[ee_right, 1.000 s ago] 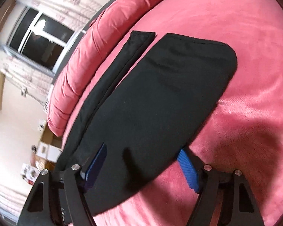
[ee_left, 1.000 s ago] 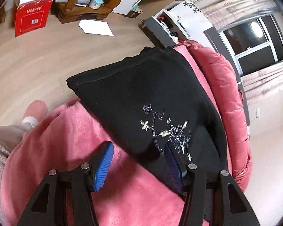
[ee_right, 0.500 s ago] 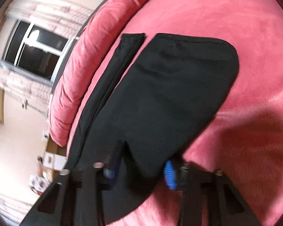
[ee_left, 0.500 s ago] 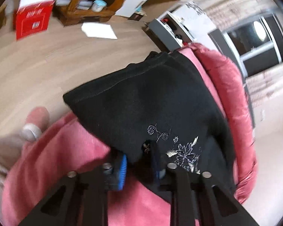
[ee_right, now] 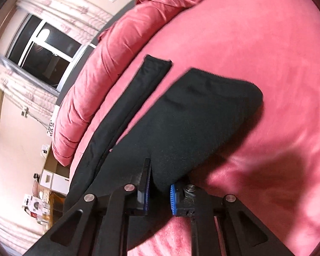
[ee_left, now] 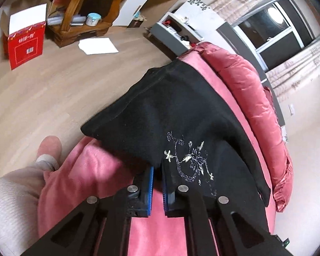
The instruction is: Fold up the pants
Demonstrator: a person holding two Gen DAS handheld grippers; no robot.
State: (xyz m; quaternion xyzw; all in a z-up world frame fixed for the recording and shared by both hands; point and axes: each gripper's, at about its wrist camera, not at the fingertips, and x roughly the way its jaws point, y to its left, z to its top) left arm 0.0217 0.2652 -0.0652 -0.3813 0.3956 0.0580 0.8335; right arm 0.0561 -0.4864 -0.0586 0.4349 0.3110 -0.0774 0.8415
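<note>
Black pants (ee_left: 170, 111) with pale flower embroidery lie on a pink bed cover (ee_left: 100, 170). My left gripper (ee_left: 157, 170) is shut on the pants' near edge beside the embroidery, and that edge is lifted off the cover. In the right wrist view the pants (ee_right: 192, 117) rise in a fold toward my right gripper (ee_right: 160, 181). Its jaws are closing with the black fabric pinched between the blue pads (ee_right: 172, 194). A narrow black leg (ee_right: 138, 89) stays flat on the bed cover (ee_right: 256, 42) to the left.
A rolled pink quilt (ee_left: 251, 89) runs along the bed's far side. On the wooden floor stand a red box (ee_left: 25, 42) and a wooden shelf (ee_left: 85, 10), with a white sheet (ee_left: 98, 45) lying nearby. A person's beige-clad limb (ee_left: 17, 192) rests at lower left.
Both grippers went from wide open to closed on the pants' near edge. Each then rose, pulling the fabric up off the bed cover.
</note>
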